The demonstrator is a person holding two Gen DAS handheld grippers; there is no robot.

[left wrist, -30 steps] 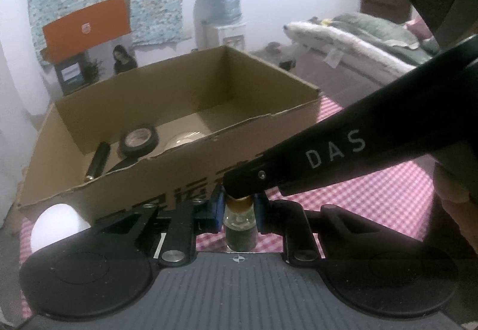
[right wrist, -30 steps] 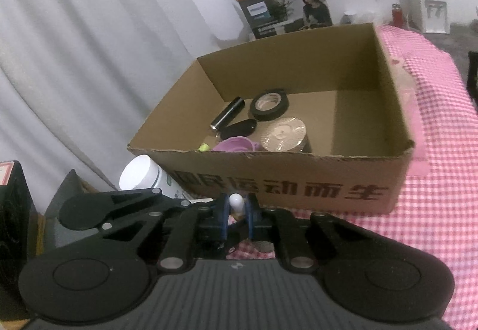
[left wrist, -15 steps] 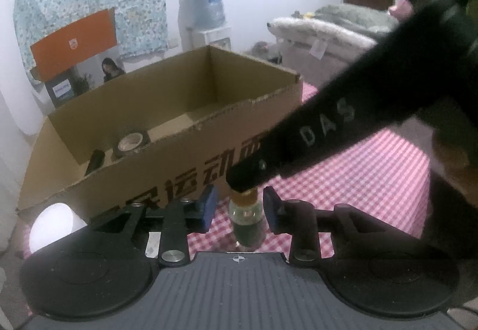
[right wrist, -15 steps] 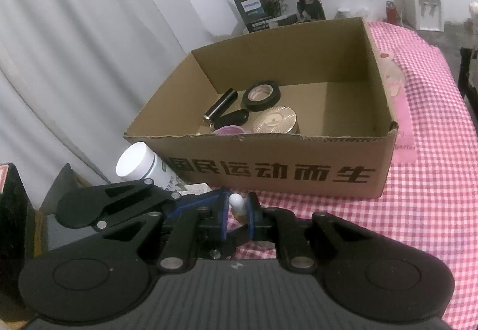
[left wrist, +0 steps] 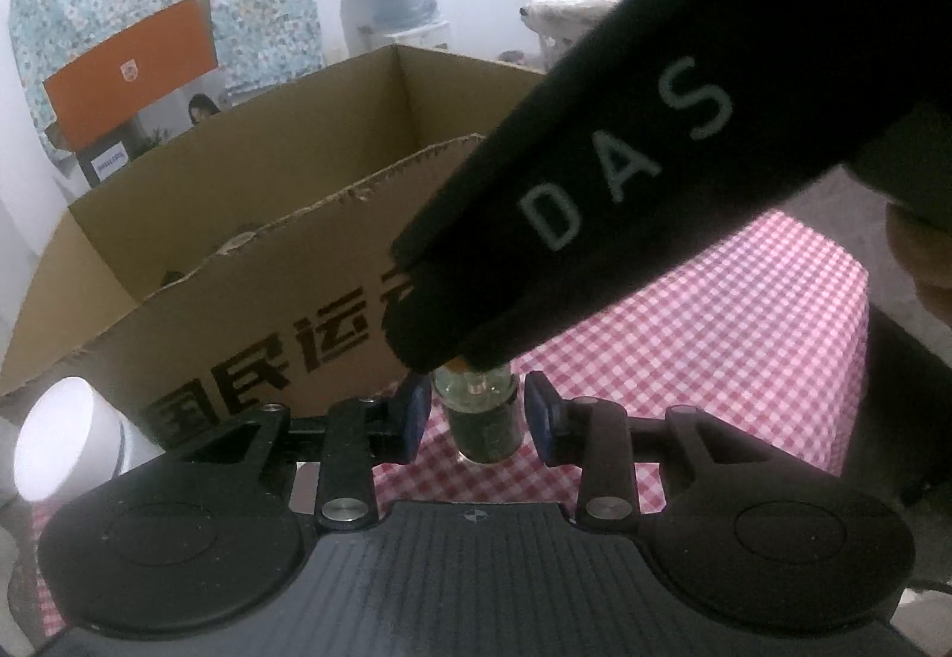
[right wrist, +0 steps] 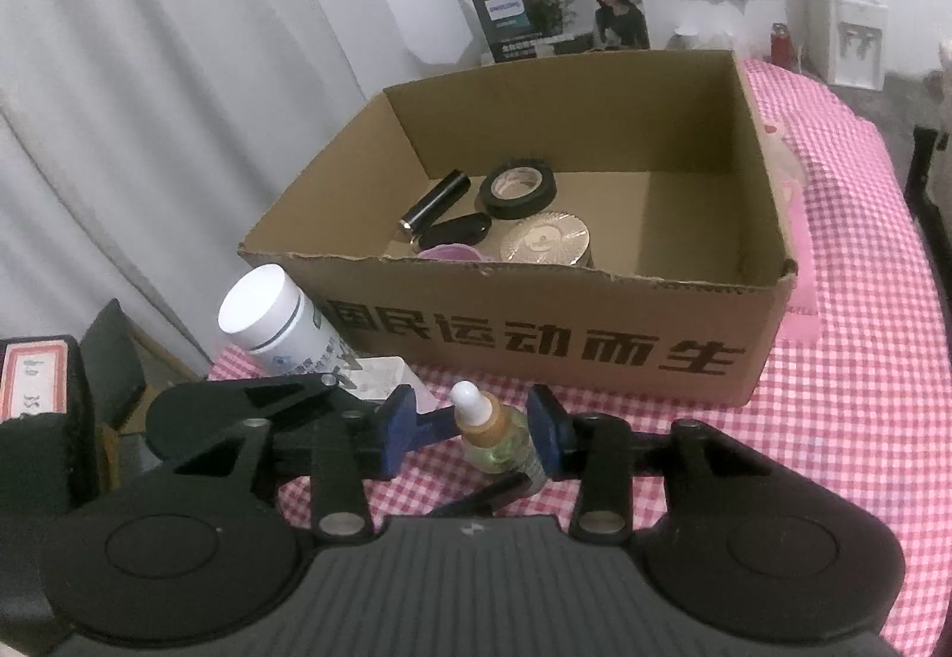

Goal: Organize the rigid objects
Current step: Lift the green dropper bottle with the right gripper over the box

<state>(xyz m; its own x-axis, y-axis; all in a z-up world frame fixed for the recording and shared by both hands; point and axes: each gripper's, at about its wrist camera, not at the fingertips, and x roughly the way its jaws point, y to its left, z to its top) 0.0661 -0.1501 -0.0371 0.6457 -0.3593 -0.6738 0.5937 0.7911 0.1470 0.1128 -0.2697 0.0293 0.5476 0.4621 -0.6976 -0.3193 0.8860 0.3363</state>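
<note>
A small dropper bottle (right wrist: 492,429) with a white tip, tan collar and greenish glass stands on the pink checked cloth (right wrist: 833,419) in front of the cardboard box (right wrist: 535,347). My right gripper (right wrist: 470,428) is open around it; the bottle stands against the right pad. In the left wrist view the same bottle (left wrist: 483,416) stands between the open pads of my left gripper (left wrist: 476,416), untouched. The right gripper's black body (left wrist: 625,181) crosses above it and hides its top.
The box holds a black tape roll (right wrist: 517,188), a black tube (right wrist: 434,205), a black fob (right wrist: 455,230), a gold round tin (right wrist: 544,240) and a pink lid (right wrist: 452,253). A white-capped bottle (right wrist: 273,318) lies at the box's left corner.
Both grippers have opened off the dropper bottle, which now stands on the cloth. Both have drawn back and down from the box.
</note>
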